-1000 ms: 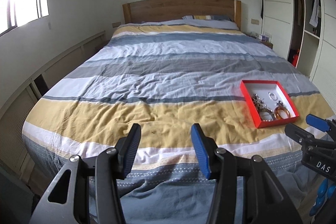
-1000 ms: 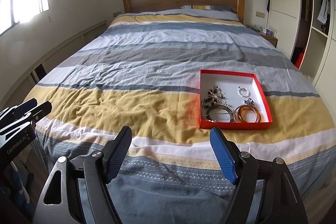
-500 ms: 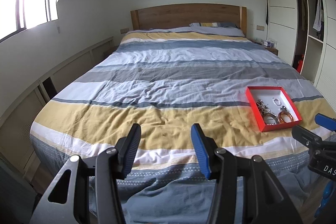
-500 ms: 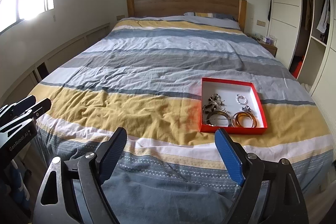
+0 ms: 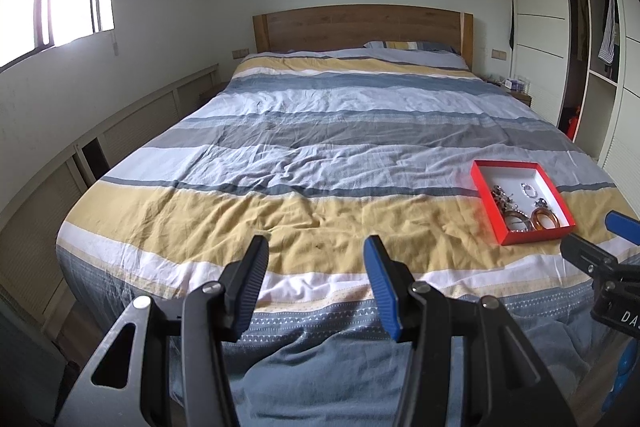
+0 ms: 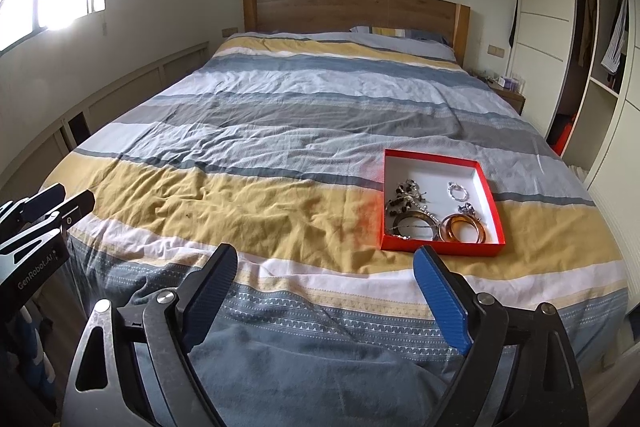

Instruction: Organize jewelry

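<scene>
hovering short of the red tray (image 6: pixel 442 247) on the bed (image 6: pixel 280 147), right claw (image 6: pixel 325 273) just widened, left claw (image 5: pixel 316 269) open, both empty; best to descend slowly onto one bangle (image 6: pixel 464 229).

A flat red box (image 6: pixel 442 247), white inside and open on top, lies near the foot edge of the bed (image 6: pixel 280 131) toward its right side, holding shiny chains (image 6: pixel 406 201), a small silver ring (image 6: pixel 457 191) and orange bangles (image 6: pixel 462 227).
</scene>
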`<state>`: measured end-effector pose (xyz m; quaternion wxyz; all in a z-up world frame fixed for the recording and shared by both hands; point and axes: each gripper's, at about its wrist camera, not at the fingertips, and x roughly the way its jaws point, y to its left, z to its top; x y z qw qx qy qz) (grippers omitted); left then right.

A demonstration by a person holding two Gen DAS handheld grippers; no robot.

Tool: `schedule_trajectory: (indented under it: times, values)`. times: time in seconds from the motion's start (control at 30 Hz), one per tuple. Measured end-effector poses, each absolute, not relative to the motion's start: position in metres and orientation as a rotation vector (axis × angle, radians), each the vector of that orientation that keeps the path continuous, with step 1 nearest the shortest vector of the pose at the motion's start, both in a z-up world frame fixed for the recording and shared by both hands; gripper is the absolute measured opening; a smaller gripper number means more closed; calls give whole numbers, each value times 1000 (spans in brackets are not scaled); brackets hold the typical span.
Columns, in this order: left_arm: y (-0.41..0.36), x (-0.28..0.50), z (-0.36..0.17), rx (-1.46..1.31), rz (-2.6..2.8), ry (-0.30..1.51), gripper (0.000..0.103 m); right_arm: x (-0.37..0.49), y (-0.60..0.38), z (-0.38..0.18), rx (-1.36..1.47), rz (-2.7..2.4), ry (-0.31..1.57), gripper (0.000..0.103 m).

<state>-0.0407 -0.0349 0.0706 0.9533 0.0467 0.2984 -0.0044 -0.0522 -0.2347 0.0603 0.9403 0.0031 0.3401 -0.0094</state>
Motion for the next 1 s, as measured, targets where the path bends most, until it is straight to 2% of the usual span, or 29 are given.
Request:
schedule_trajectory:
  times: [1.0]
  values:
    - [-36, -44, 60, 96, -24, 631, 47, -54, -240, 58, 6, -32, 700, 91]
